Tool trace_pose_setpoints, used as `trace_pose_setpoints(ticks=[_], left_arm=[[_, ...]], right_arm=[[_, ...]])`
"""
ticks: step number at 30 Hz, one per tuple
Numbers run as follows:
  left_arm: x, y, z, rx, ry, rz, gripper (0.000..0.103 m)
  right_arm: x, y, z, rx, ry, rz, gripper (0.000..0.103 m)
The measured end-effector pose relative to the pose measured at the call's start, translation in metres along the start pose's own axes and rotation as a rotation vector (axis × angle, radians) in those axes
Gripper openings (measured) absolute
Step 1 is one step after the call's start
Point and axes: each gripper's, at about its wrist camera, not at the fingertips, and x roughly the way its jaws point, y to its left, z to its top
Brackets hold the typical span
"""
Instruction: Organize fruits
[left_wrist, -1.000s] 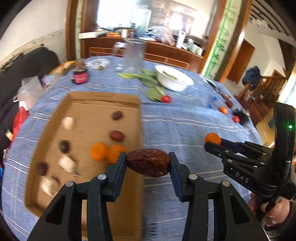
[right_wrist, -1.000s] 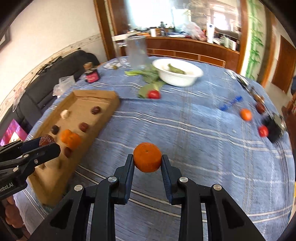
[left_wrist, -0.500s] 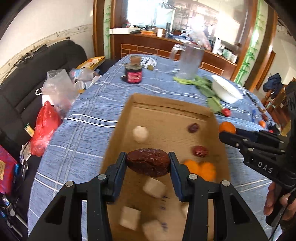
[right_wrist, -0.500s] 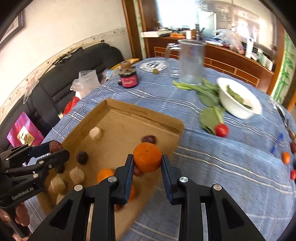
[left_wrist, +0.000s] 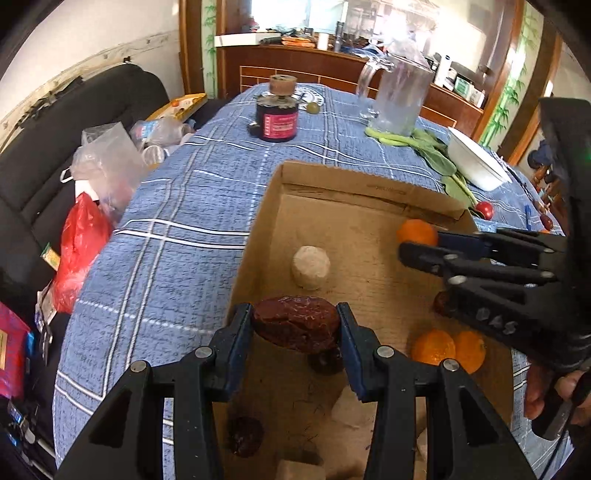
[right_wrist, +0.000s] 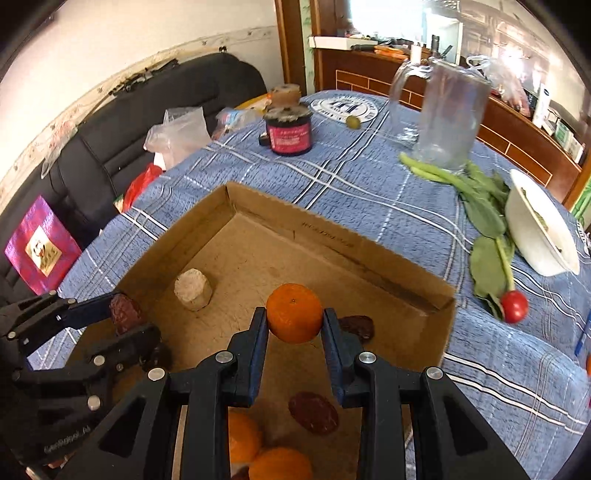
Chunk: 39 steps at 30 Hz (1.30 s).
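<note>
the left gripper (left_wrist: 295, 325) clamps a dark red date (left_wrist: 296, 328) between its jaws, above the cardboard tray (left_wrist: 354, 192). the right gripper (right_wrist: 294, 319) pinches a mandarin (right_wrist: 294, 312) between its jaws over the same tray, two more mandarins (right_wrist: 258, 452) lying below them.

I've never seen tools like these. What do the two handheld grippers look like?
Both are black plastic with triangular cut-outs, silver rivets and blue pads inside the fingers. The left gripper reads "GenRobot.AI" on its side; the right gripper reads "DAS" and shows a green light. A bare hand grips its handle.
</note>
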Motion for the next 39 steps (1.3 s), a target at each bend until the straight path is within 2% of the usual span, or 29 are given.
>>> trace_pose_setpoints(ticks=[10,18,22,25,31,34,35,37,39], left_arm=[[0.021,-0.006,0.006,0.034,0.089,0.013,0.044],[0.022,-0.007,0.006,0.033,0.091,0.017,0.044],[0.018,-0.006,0.003,0.030,0.091,0.010,0.045],[0.013,-0.006,0.001,0.031,0.086,0.009,0.049],[-0.004,-0.006,-0.010,0.025,0.056,0.019,0.054],[-0.020,-0.006,-0.018,-0.009,0.018,0.046,0.061],[-0.027,-0.006,-0.023,-0.020,-0.004,0.061,0.061],[-0.042,-0.009,-0.032,-0.034,-0.048,0.097,0.070],[-0.060,-0.011,-0.044,-0.061,-0.102,0.118,0.071]], right_arm=[[0.020,0.003,0.002,-0.033,0.048,-0.022,0.032],[0.021,0.005,0.001,-0.045,0.052,-0.057,0.034],[0.017,0.002,-0.001,-0.034,0.051,-0.088,0.046],[0.006,-0.002,-0.004,-0.016,0.036,-0.103,0.046],[-0.028,-0.005,-0.015,0.031,-0.010,-0.128,0.046],[-0.048,-0.004,-0.028,0.051,-0.023,-0.127,0.046],[-0.055,-0.003,-0.034,0.053,-0.030,-0.128,0.046],[-0.073,0.002,-0.048,0.049,-0.055,-0.136,0.046],[-0.089,0.007,-0.062,0.057,-0.081,-0.134,0.053]])
